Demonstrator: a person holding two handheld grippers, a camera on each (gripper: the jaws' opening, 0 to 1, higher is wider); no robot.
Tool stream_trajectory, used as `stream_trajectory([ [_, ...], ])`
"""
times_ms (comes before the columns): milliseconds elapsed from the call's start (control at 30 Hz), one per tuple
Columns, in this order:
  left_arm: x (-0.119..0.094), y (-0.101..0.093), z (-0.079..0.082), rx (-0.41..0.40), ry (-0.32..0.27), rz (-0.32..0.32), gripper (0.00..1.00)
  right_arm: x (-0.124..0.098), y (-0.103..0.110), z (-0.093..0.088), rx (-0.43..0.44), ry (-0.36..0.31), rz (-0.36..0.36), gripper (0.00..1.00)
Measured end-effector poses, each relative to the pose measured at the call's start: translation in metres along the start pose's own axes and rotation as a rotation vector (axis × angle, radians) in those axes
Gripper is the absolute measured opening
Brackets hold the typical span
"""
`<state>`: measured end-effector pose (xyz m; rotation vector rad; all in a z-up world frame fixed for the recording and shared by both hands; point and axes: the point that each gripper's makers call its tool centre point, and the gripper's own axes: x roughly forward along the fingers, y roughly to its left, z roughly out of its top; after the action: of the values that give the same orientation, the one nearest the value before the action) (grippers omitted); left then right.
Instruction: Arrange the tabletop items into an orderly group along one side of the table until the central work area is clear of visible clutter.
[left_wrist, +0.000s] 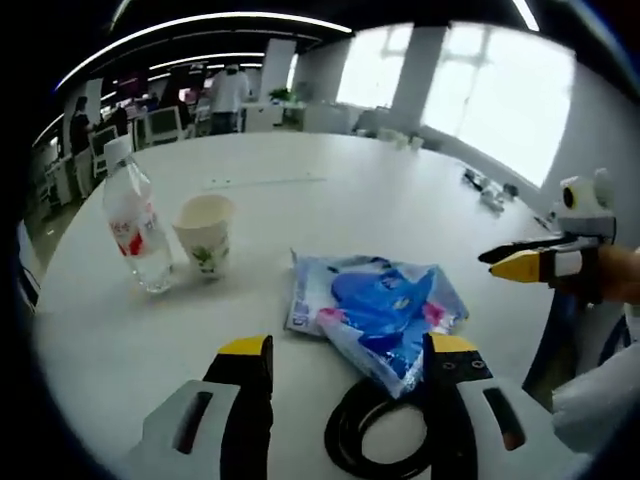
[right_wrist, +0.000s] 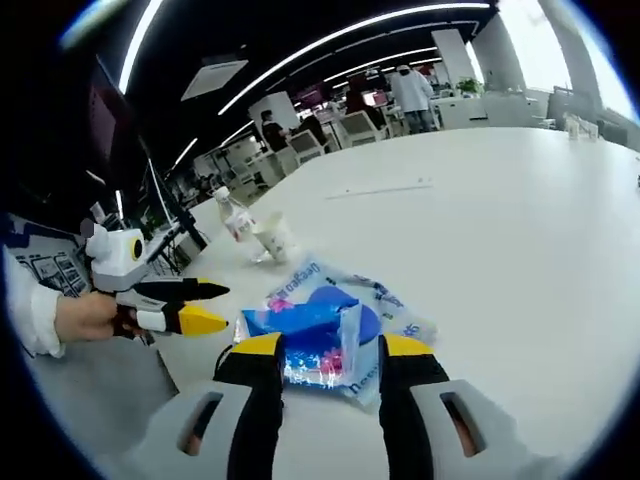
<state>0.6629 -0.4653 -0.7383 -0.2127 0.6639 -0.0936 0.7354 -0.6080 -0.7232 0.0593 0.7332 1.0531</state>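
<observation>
Blue packet near table edge

water bottle, paper cup, blue packet

Left gripper view: low over white table, facing across it.
Right gripper view: close, probably from the opposite side.
Shared: blue packet, bottle, cup.

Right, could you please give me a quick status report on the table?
Left tongs open over a black ring. Right tongs open around the blue packet. Bottle and cup standing together, untouched.
</observation>
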Motion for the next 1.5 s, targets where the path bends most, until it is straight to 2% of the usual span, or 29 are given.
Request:
stream_trajectory([
  [200, 0.009, -0.010, -0.010, 0.002, 0.026, -0.002, 0.53, 0.009, -0.007, -0.009, -0.008, 0.035, 0.001, 0.33],
  [267, 0.012, -0.010, -0.013, -0.001, 0.039, 0.010, 0.52, 0.019, -0.011, -0.013, -0.013, 0.050, 0.006, 0.32],
  [433, 0.017, -0.011, -0.017, -0.015, 0.047, 0.016, 0.49, 0.028, -0.001, -0.014, -0.024, 0.065, 0.034, 0.29],
  [700, 0.022, -0.012, -0.023, -0.040, 0.058, 0.023, 0.48, 0.040, 0.002, -0.021, -0.035, 0.097, 0.054, 0.29],
  [833, 0.023, -0.014, -0.030, -0.035, 0.082, 0.027, 0.41, 0.045, 0.001, -0.025, -0.042, 0.115, 0.063, 0.28],
  [967, 0.024, -0.019, -0.030, -0.089, 0.074, 0.021, 0.38, 0.044, 0.001, -0.026, -0.036, 0.125, 0.067, 0.26],
  [1000, 0.025, -0.021, -0.035, -0.087, 0.098, 0.018, 0.36, 0.044, 0.000, -0.027, -0.033, 0.127, 0.068, 0.25],
  [1100, 0.026, -0.020, -0.039, -0.080, 0.109, 0.021, 0.26, 0.048, -0.003, -0.031, -0.038, 0.141, 0.066, 0.20],
  [1200, 0.024, -0.022, -0.039, -0.127, 0.104, 0.019, 0.16, 0.048, -0.004, -0.035, -0.047, 0.147, 0.075, 0.11],
  [1300, 0.023, -0.021, -0.038, -0.105, 0.100, 0.027, 0.12, 0.048, -0.006, -0.036, -0.064, 0.142, 0.065, 0.01],
  [1500, 0.024, -0.025, -0.033, -0.092, 0.091, 0.032, 0.05, 0.047, -0.003, -0.030, -0.046, 0.112, 0.074, 0.00],
])
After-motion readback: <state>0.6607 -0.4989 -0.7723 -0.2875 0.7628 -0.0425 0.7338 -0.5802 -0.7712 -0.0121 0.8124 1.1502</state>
